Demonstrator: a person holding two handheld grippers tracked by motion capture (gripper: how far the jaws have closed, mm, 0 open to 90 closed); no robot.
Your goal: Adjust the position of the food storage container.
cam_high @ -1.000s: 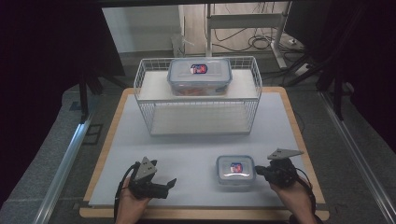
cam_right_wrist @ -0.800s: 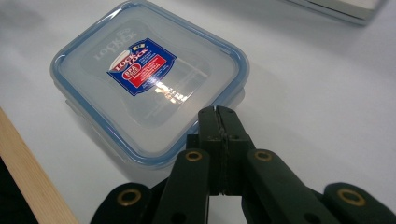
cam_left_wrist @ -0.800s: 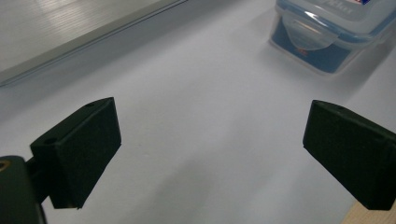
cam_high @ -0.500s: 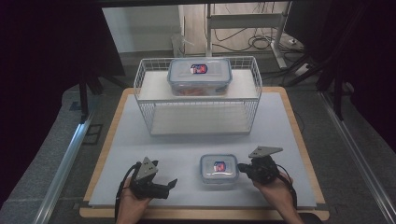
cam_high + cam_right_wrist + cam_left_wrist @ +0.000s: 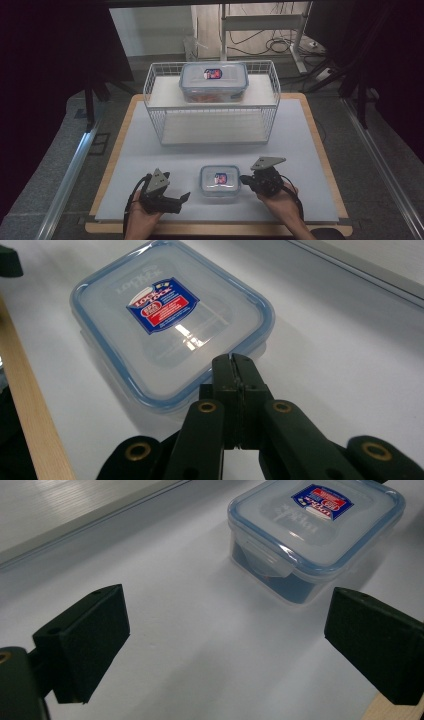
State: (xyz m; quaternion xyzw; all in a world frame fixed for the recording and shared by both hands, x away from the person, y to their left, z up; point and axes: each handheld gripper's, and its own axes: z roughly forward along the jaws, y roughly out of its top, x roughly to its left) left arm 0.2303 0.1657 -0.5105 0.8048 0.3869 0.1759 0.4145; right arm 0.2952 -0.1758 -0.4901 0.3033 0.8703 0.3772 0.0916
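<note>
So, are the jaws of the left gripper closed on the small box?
No, in the left gripper view the left gripper has its jaws wide apart, and the small box lies beyond them, untouched.

Wire basket (image 5: 270, 107) holds large container (image 5: 213, 81) — on table (image 5: 150, 150).

Grey floor (image 5: 65, 150) rings the wooden-edged table (image 5: 320, 145); a metal frame (image 5: 260, 35) with cables (image 5: 280, 45) stands behind.

Lab-like test room: black curtains (image 5: 55, 65), desk frame (image 5: 260, 30) with floor cables (image 5: 280, 46), aluminium rails (image 5: 70, 175)
</note>
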